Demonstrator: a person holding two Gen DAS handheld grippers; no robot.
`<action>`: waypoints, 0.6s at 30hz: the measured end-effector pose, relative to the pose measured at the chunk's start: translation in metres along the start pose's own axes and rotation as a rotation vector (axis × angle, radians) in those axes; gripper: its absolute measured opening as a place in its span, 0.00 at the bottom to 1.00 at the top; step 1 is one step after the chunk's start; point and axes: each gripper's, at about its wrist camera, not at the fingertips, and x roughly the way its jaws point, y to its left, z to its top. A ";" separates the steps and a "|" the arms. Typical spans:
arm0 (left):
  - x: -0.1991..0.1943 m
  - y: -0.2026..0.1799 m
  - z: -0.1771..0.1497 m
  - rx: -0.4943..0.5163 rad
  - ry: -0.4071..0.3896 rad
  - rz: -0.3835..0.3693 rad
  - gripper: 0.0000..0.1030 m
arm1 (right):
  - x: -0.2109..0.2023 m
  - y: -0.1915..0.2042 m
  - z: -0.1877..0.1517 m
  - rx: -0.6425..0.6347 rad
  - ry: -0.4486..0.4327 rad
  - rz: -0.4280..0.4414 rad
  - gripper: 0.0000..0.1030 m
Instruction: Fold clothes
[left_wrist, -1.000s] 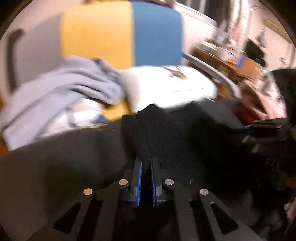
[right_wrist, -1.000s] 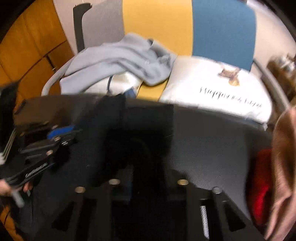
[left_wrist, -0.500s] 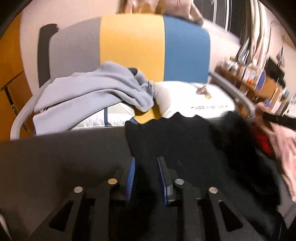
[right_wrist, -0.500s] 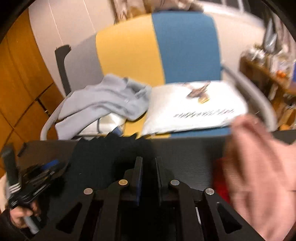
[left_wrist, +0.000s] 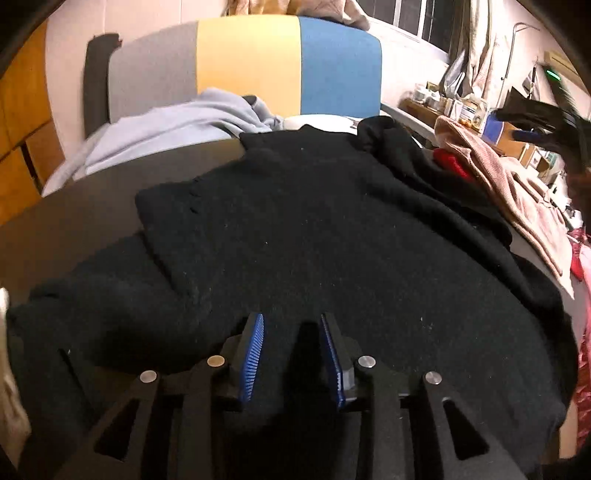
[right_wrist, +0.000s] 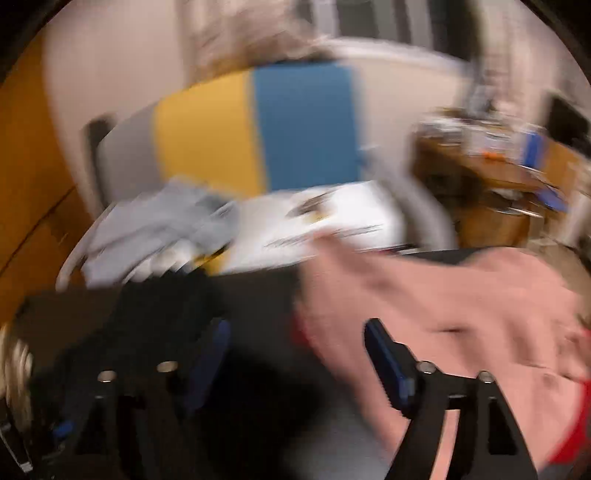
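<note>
in the left wrist view, a dark table (left_wrist: 110, 192) is being covered by a black sweater (left_wrist: 314, 240), spread flat, its far edge nearing a grey, yellow and blue chair (left_wrist: 251, 70). the left gripper (left_wrist: 291, 354) is being opened, gripping nothing. in the blurred right wrist view, the right gripper (right_wrist: 295, 354) is being opened beside pink cloth (right_wrist: 461, 314); print is unreadable.

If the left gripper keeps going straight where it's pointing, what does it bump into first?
Most likely the black sweater. It lies spread on the table right ahead of the left gripper, whose jaws are opening with nothing pinched between them. Depth is hard to judge in this view.
</note>
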 end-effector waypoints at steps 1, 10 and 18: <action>-0.001 -0.005 -0.003 0.012 -0.002 -0.009 0.33 | 0.022 0.019 -0.001 -0.022 0.039 0.041 0.78; 0.000 -0.019 -0.015 0.107 -0.023 0.028 0.42 | 0.157 0.082 0.019 -0.027 0.242 -0.010 0.11; 0.000 -0.017 -0.016 0.097 -0.031 0.009 0.44 | 0.013 -0.002 0.021 -0.067 0.009 -0.299 0.10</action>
